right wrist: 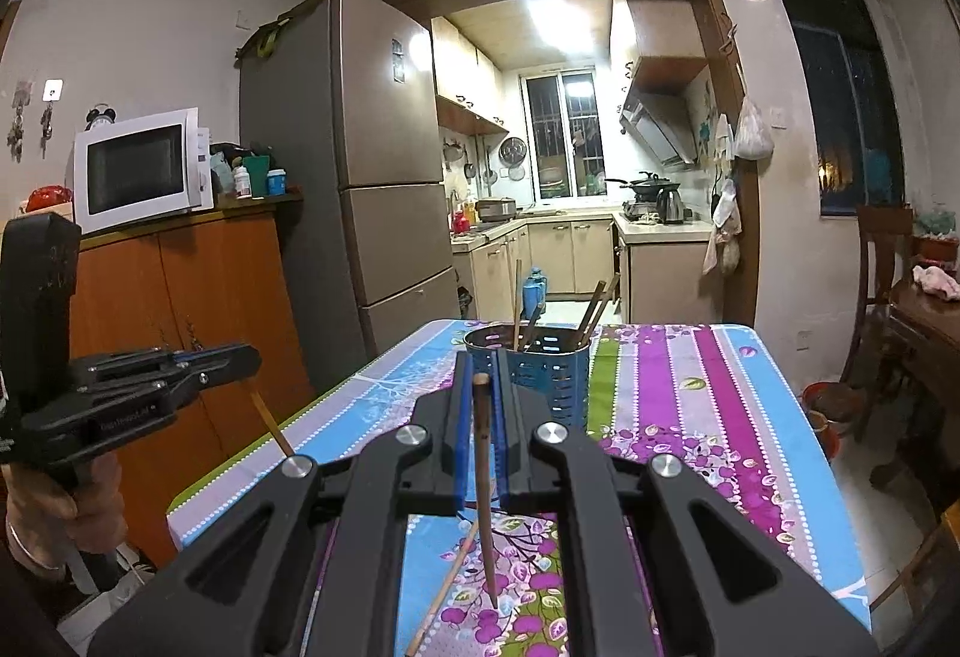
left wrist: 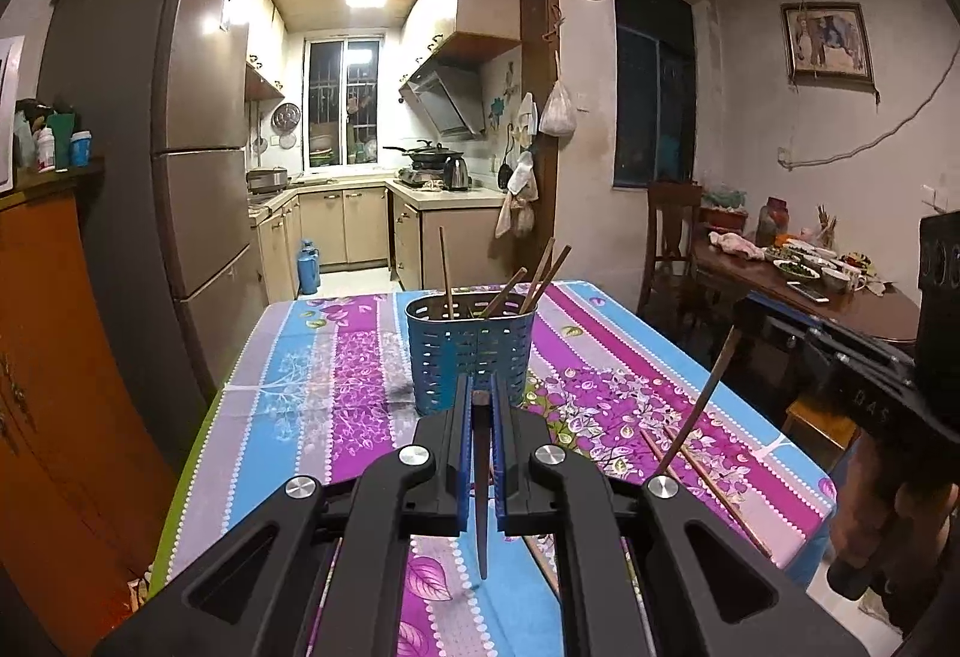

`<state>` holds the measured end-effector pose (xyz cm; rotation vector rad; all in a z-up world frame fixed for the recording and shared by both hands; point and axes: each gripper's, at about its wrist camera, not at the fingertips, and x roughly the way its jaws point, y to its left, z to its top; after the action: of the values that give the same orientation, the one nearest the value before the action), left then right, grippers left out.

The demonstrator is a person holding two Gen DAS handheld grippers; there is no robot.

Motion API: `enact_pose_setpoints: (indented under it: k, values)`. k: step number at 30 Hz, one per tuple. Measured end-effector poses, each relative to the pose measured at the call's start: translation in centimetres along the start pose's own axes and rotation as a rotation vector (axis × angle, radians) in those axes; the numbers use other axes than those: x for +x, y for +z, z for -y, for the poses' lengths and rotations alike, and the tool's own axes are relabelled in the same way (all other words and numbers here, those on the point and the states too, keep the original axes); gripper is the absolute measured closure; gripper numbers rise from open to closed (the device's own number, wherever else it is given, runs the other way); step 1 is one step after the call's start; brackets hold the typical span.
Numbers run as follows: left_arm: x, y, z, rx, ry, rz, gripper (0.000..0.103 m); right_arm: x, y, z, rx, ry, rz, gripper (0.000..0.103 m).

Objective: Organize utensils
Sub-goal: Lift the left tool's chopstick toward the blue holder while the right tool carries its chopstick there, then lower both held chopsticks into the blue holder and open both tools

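Observation:
A blue perforated utensil holder (left wrist: pixel 470 351) stands on the floral tablecloth and holds several wooden chopsticks (left wrist: pixel 536 279); it also shows in the right wrist view (right wrist: pixel 549 366). My left gripper (left wrist: pixel 479 393) is shut on a dark chopstick (left wrist: pixel 481 495) that hangs down between its fingers, just in front of the holder. My right gripper (right wrist: pixel 480 381) is shut on a brown chopstick (right wrist: pixel 485 495), also near the holder. Two loose chopsticks (left wrist: pixel 702 477) lie on the cloth at the right; one (right wrist: pixel 447 588) shows under the right gripper.
The table (left wrist: pixel 312 375) ends at a green edge on the left. An orange cabinet (right wrist: pixel 198 309) with a microwave (right wrist: pixel 141 171) and a fridge (right wrist: pixel 372 165) stand left. A dark dining table (left wrist: pixel 840 297) with dishes and a chair (left wrist: pixel 669 243) stand right.

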<state>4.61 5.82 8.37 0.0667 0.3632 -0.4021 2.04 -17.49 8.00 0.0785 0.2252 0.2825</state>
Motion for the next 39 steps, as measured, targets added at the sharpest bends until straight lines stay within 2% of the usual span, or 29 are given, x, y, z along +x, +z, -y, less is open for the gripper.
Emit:
enact_pose_setpoints:
  k: [10,23,34,39]
  values:
    - [1.7,0.5,0.7,0.024,0.040,-0.003,0.096,1.6,1.2,-0.4,-0.021,0.010,-0.016,0.098]
    - [6.1,3.6,-0.5,0.044,0.170,0.004,0.096,5.8,4.6,0.2,-0.046,-0.018,-0.031,0.098]
    - [8.1,7.3,0.0,0.093,0.232,0.054,0.096,7.8,9.3,0.3,-0.075,-0.036,0.035,0.098]
    - [8.8,10.1,-0.4,0.104,0.260,0.108,0.096,8.9,11.7,0.4,-0.082,-0.046,0.077,0.098]
